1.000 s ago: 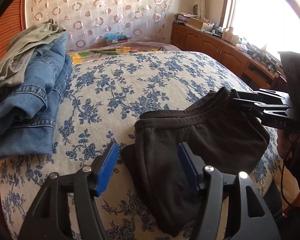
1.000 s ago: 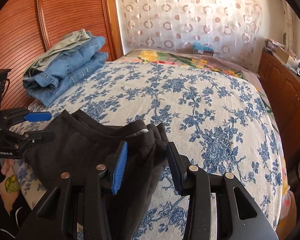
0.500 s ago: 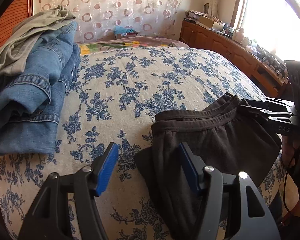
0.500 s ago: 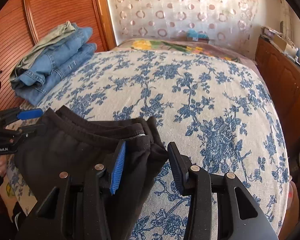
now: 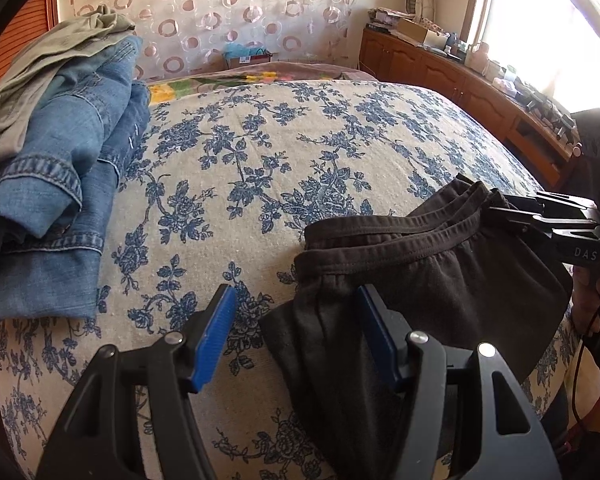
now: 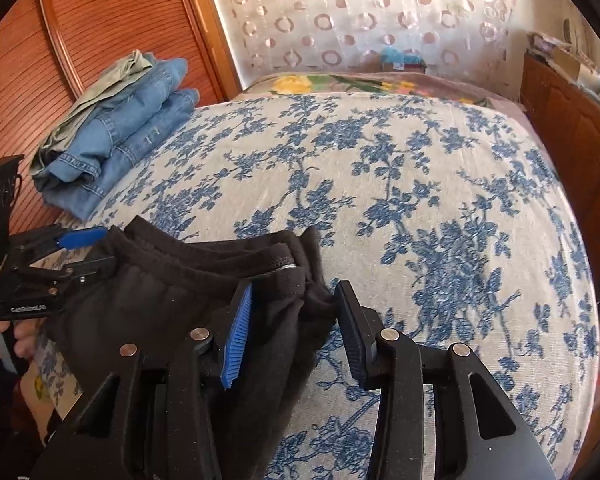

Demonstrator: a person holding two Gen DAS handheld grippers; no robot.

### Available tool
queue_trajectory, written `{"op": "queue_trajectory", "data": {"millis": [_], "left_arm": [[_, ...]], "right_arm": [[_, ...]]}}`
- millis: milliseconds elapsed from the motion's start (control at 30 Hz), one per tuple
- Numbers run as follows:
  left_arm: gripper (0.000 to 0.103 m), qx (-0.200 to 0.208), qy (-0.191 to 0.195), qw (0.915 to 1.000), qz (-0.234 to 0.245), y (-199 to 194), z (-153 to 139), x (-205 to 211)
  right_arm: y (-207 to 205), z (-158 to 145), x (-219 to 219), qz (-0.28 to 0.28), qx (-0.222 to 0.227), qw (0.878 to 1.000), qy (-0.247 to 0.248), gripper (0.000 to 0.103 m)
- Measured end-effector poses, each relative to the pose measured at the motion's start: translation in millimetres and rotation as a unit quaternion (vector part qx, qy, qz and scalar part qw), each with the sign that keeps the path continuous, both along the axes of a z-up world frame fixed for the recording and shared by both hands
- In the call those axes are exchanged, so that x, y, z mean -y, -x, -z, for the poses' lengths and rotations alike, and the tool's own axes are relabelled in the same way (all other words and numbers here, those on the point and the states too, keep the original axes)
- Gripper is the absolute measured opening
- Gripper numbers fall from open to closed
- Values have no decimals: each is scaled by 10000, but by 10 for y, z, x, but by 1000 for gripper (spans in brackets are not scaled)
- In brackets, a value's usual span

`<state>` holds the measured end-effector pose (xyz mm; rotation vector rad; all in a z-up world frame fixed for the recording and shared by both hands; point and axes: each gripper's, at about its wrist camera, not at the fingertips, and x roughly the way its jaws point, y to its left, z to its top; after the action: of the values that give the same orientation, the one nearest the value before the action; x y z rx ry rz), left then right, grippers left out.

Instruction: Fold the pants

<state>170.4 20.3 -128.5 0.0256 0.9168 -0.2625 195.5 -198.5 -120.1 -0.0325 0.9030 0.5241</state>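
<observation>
Two-handed, held the black pants [image 5: 420,280] at the near edge of the bed [image 5: 260,168], waistband turned toward the far side and stretched left to right between the two tools. Kept the left tool [image 5: 296,320] spread wide over the left end of the waistband, with cloth lying against its right finger only and flowered bedspread showing in the gap beside the blue pad of its left finger. Pinched the bunched right corner of the pants with the right tool [image 6: 294,308], cloth filling the space between its pads and touching both. Let the rest of the dark cloth hang down over the near edge of the bed. Left a folded stack of blue jeans [image 5: 60,160] at the far left of the bed, well apart from the pants, with an olive garment [image 5: 52,52] on top.
</observation>
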Motion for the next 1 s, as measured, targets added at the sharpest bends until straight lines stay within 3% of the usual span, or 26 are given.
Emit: {"op": "queue_trajectory", "data": {"millis": [200,333,467,667,900,1000], "left_arm": [[66,140,-20,9999,-86,22,17,19],[68,154,-13,9998,-81,20,19,19],[68,108,49,9999,-55,16,11,5],[46,125,204,9997,43,39,-5,74],[16,21,529,9985,128,22,-18,122],[10,99,672,9976,148,70,-59,106]], "right_arm": [[39,-2,-120,-240,-72,9996,86,40],[53,2,-158,-359,-128,9993,23,23],[103,-33,-154,-395,10,9992,-57,13],[300,-147,-179,-440,490,9978,-84,11],[292,-116,-202,-428,469,9980,21,11],[291,-114,-186,-418,452,9981,0,11]]}}
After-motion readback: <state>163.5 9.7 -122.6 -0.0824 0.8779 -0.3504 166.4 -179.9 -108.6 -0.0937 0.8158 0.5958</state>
